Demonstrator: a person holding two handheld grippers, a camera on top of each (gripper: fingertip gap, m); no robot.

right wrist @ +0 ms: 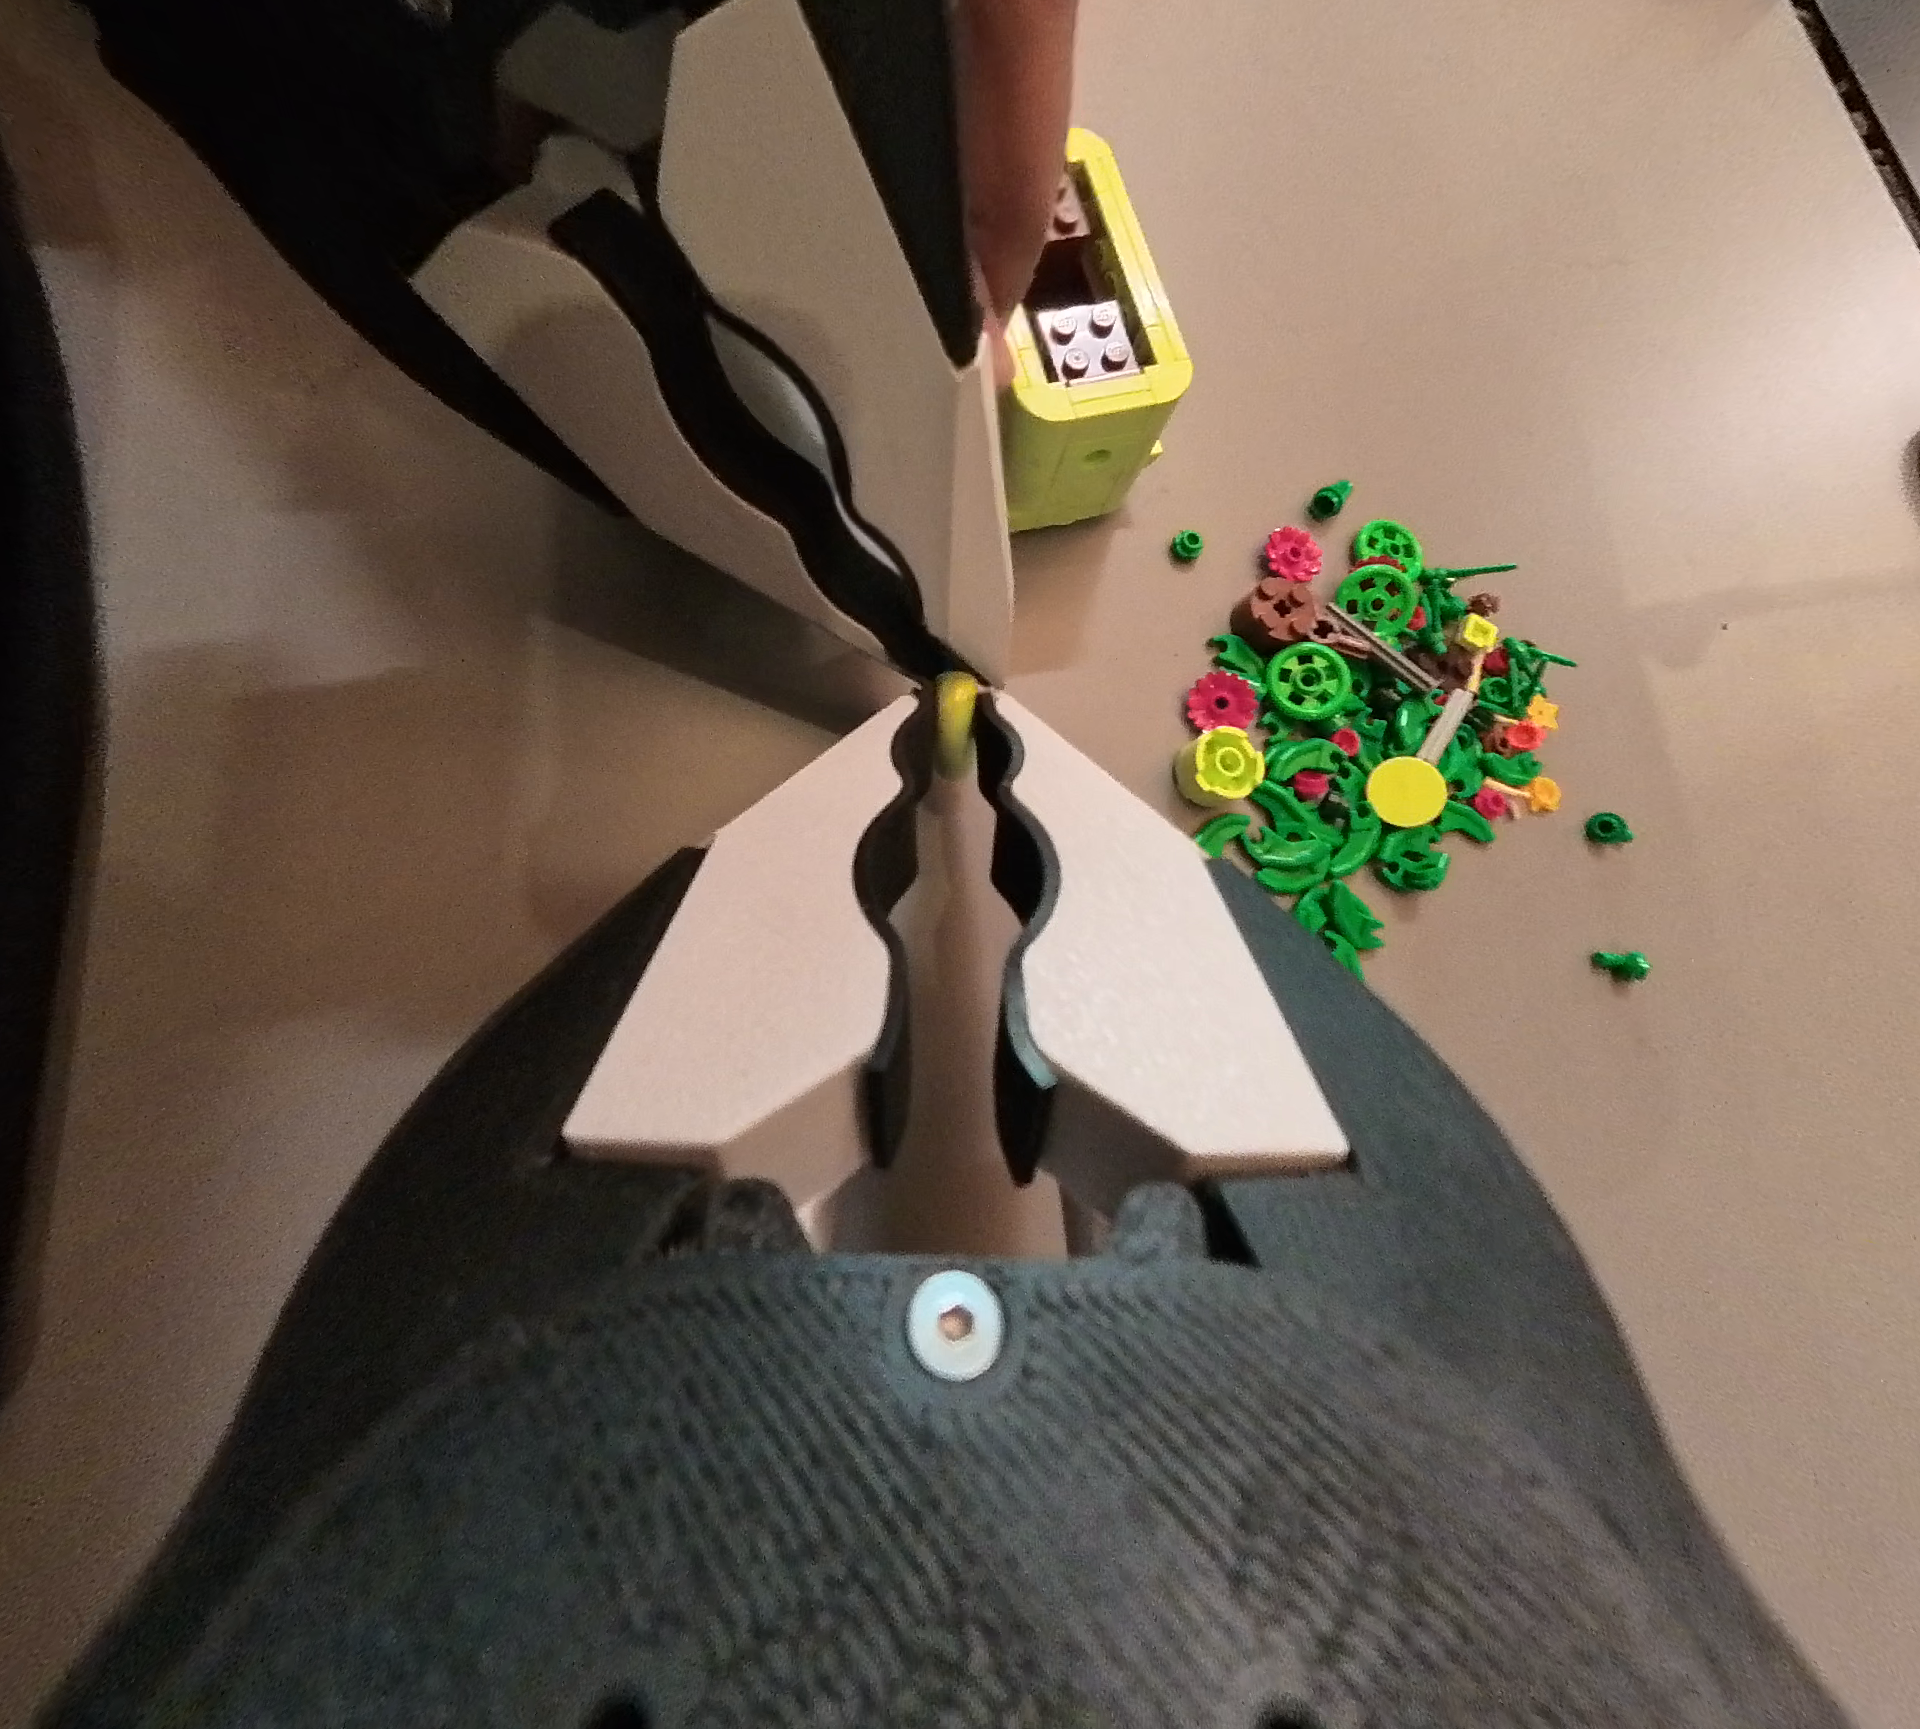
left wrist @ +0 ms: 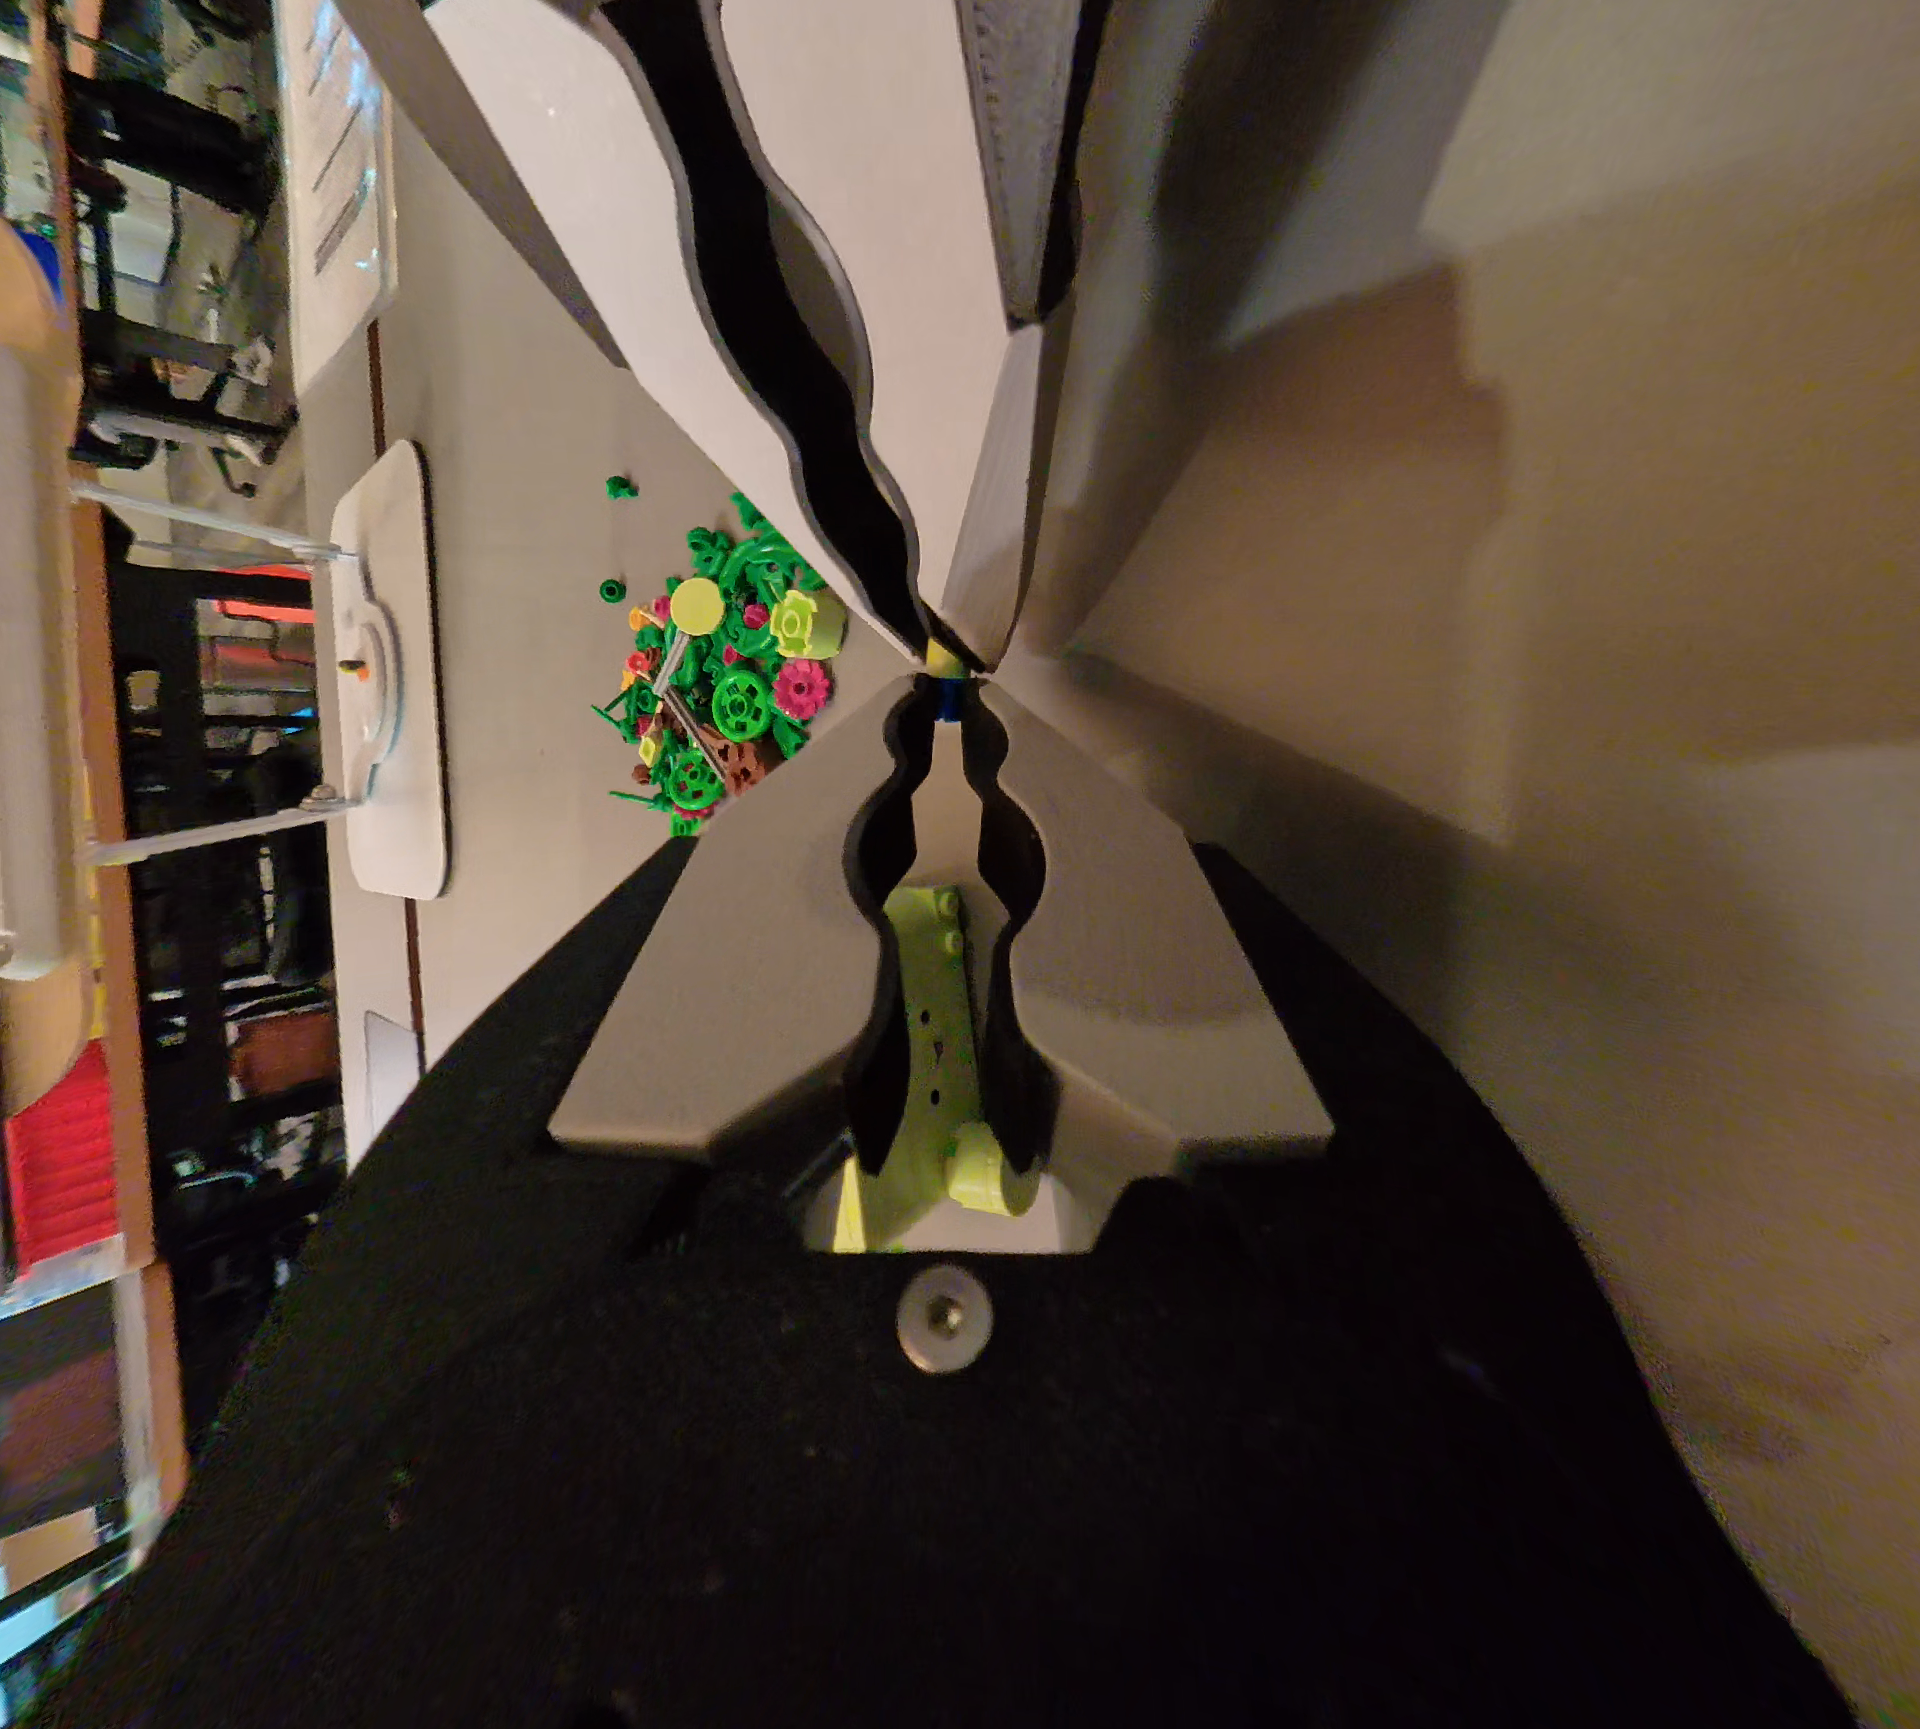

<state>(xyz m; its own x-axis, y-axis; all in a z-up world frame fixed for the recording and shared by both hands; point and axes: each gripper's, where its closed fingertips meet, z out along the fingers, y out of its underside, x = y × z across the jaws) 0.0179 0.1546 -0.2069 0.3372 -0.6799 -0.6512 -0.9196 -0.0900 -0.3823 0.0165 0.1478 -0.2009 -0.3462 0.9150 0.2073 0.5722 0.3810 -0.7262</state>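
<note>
Left hand-held gripper (left wrist: 948, 703) and right hand-held gripper (right wrist: 954, 718) meet tip to tip, both pinching one small yellow-green piece (right wrist: 954, 723). Lime brick box (right wrist: 1101, 349) and loose plant pieces (right wrist: 1382, 734) lie on the table (right wrist: 1558, 277) right of the right one.

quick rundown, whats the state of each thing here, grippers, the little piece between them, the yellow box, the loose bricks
left gripper: shut on the small yellow-and-blue piece, tip to tip with the other
right gripper: shut on the small yellow-and-blue piece
small yellow-and-blue piece: pinched between both grippers, off the table
lime brick box: upright on the table, top open, grey and brown bricks inside
pile of loose bricks: heaped on the table, a few strays around it
</note>
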